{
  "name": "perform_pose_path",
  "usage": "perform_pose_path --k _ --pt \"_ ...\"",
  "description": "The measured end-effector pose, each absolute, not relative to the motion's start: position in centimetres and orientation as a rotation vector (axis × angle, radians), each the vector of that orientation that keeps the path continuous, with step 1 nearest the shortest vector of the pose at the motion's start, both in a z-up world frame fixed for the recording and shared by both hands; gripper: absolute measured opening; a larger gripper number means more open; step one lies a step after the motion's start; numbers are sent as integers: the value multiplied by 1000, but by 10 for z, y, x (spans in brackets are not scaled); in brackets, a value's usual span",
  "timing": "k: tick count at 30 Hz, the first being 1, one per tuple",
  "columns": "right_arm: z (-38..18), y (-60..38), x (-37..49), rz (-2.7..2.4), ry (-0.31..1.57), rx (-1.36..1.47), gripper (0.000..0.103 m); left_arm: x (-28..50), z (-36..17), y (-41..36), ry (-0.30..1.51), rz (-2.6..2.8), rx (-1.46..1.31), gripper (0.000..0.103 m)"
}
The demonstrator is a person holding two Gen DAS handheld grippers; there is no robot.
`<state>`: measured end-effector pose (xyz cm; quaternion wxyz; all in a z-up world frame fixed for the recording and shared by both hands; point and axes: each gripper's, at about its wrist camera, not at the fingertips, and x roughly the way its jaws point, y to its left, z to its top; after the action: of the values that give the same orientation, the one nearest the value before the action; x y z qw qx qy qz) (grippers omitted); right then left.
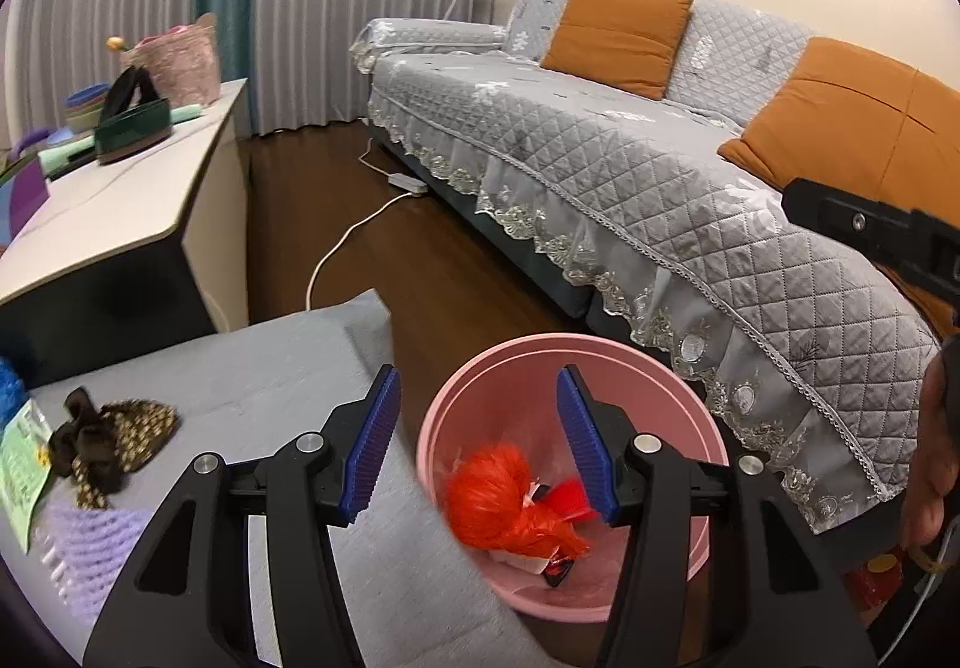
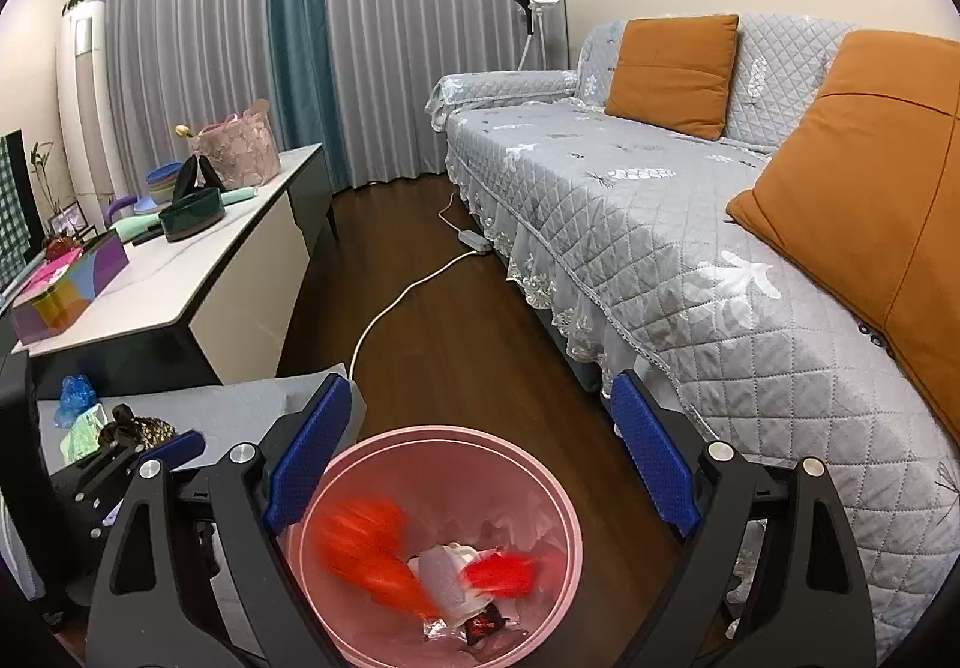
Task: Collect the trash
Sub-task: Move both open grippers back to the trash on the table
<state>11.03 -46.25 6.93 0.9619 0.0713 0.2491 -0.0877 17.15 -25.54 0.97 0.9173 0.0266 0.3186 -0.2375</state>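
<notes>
A pink bin [image 1: 711,482] [image 2: 567,506] stands on the floor between a grey-covered table [image 1: 270,368] and the sofa. Inside it lie a crumpled orange-red plastic bag [image 1: 504,500] [image 2: 366,542], a red scrap [image 2: 501,575], white paper [image 2: 444,578] and a dark wrapper [image 2: 483,623]; the bag and the red scrap look blurred. My left gripper [image 1: 478,377] hovers over the bin's near left rim, open, with nothing between its blue pads. Above the same bin, my right gripper [image 2: 480,383] is open wide and also empty.
On the table lie a brown patterned pouch [image 1: 114,440], a purple knitted piece [image 1: 96,542], a green packet [image 1: 24,458] and a blue bag [image 2: 75,395]. A grey sofa [image 1: 600,176] runs along the right, a white sideboard [image 1: 120,212] on the left. A white cable [image 1: 342,242] crosses the floor.
</notes>
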Motion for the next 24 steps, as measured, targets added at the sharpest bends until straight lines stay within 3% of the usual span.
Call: perform_pose_path --k 7,15,24 --pt "80 -441 102 -125 457 136 84 147 26 -217 623 -448 54 53" --pt "82 -392 95 5 445 162 70 117 55 -147 568 -374 47 47" --pt "61 -297 84 246 485 140 68 93 75 -48 517 -228 29 45"
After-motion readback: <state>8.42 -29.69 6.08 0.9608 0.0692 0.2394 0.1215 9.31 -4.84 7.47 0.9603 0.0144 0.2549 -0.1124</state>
